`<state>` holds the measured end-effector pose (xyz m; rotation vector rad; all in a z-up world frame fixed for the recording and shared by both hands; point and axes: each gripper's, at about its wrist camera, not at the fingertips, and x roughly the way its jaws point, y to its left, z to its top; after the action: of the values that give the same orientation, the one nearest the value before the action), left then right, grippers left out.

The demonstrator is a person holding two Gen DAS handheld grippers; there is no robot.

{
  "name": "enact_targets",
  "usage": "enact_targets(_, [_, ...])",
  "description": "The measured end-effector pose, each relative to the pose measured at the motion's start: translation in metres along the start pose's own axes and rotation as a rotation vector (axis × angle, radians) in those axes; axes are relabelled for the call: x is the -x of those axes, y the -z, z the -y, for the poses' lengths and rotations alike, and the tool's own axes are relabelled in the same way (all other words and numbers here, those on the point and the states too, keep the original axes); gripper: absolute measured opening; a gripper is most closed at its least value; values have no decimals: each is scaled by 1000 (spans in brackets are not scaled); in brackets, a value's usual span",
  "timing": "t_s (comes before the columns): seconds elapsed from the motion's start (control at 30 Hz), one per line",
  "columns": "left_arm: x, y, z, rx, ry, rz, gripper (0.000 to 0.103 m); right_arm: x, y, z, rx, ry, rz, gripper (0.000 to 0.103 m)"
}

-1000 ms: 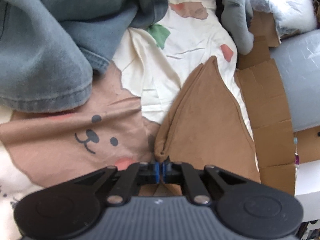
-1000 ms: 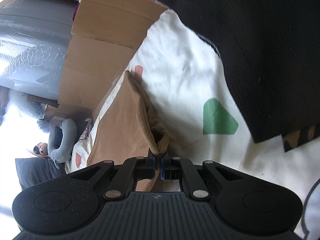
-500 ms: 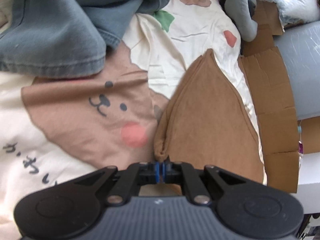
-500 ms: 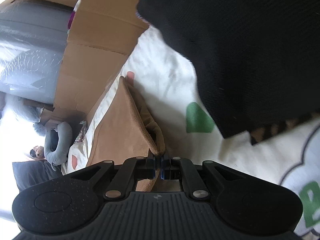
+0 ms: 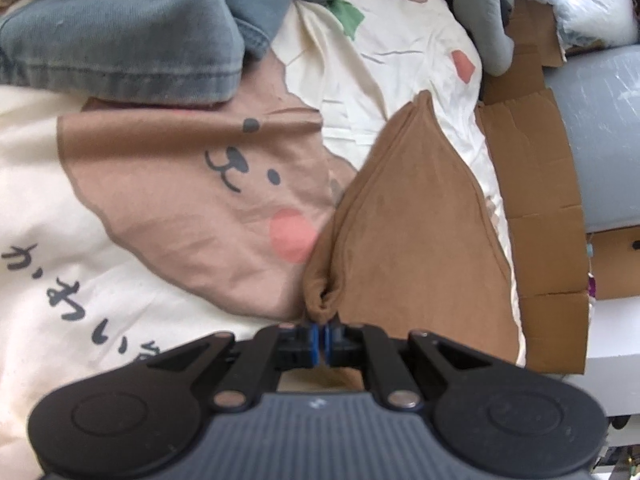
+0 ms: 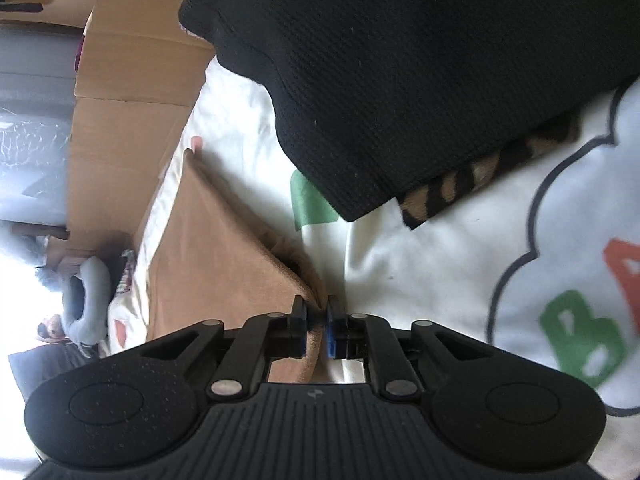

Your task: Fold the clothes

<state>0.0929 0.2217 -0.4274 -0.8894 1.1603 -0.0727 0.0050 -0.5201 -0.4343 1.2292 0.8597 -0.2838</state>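
Brown garment [image 5: 416, 232] lies between denim pile [image 5: 120, 28] and cardboard [image 5: 532, 200].

My black tongs [image 5: 320, 340] pinch a tan-brown garment [image 5: 420, 220]; the cream sheet [image 5: 120, 300] under it bears a pink-cheeked bear face; blue denim [image 5: 120, 20]; a black waffle-knit top [image 6: 400, 60]

Your left hand-held gripper [image 5: 320, 342]: matte black, ribbed grey-black housing, two round side discs, silver pivot screws on angled link arms, blue pads on the fingertips [image 5: 314, 340]. Your right hand-held gripper [image 6: 317, 334]: same build, speckled discs, small white logo mark.
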Motion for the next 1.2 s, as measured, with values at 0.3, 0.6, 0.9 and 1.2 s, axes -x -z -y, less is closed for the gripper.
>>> enact_targets(0.3, [5, 3, 7, -19, 61, 50, 3, 23, -1, -53, 235, 72, -33, 10])
enact_targets(0.6, [-1, -1, 1, -38, 73, 31, 4, -27, 46, -119, 523, 53, -167, 10])
enact_targets(0.9, [-11, -2, -12, -72, 85, 7, 18, -77, 126, -156, 736, 35, -392, 10])
enact_targets(1.2, [-23, -8, -24, -62, 161, 12, 22, -109, 174, -181, 878, 26, -460, 10])
